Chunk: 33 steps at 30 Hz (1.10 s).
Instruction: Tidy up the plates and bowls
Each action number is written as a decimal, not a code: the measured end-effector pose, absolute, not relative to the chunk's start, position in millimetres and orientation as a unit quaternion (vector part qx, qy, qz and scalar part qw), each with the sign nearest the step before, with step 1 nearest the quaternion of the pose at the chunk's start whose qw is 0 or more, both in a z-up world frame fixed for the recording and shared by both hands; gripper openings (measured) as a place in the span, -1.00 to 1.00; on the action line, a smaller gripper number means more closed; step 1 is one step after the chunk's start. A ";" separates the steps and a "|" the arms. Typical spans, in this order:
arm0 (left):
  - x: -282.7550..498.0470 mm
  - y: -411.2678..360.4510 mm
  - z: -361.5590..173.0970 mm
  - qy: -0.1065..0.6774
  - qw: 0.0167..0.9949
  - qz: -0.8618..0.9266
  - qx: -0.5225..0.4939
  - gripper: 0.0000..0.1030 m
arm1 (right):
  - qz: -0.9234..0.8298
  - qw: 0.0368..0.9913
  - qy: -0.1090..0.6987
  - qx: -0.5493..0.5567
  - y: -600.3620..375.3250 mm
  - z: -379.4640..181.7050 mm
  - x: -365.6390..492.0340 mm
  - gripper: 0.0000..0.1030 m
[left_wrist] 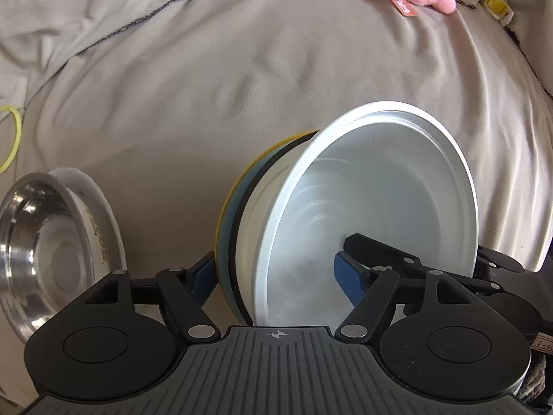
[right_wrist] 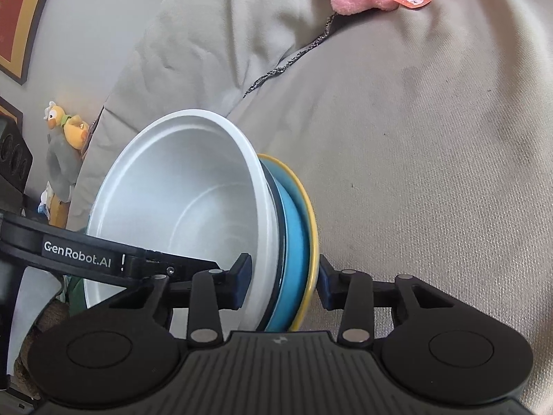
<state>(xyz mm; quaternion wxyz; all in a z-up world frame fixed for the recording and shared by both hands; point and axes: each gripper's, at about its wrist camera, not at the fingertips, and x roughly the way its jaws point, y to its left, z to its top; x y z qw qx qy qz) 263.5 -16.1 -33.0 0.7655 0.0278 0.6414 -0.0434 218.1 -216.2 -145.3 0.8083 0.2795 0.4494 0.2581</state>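
Straddling the stack's rim, the left gripper has its jaws spread; the right gripper pinches the white bowl, blue plate and yellow plate, which may slide apart on the bed.

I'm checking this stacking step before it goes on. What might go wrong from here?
1. The left tool stands open around the white bowl and plates, so only the right tool seems to hold them; the stack may tip.
2. The yellow plate and blue plate could slide apart.
3. The soft, wrinkled bedding gives uneven support.
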 end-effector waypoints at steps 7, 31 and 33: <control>266.8 -19.7 -34.8 0.652 0.756 -0.018 0.053 0.16 | 0.262 0.803 0.455 0.282 -217.9 -146.7 218.2 -0.26; 254.5 -25.2 -35.1 0.651 0.753 -0.029 0.090 0.14 | 0.276 0.786 0.474 0.285 -214.4 -149.4 224.9 -0.15; 251.4 -19.7 -35.5 0.651 0.755 -0.034 0.074 0.12 | 0.271 0.796 0.468 0.271 -208.9 -145.5 220.2 -0.12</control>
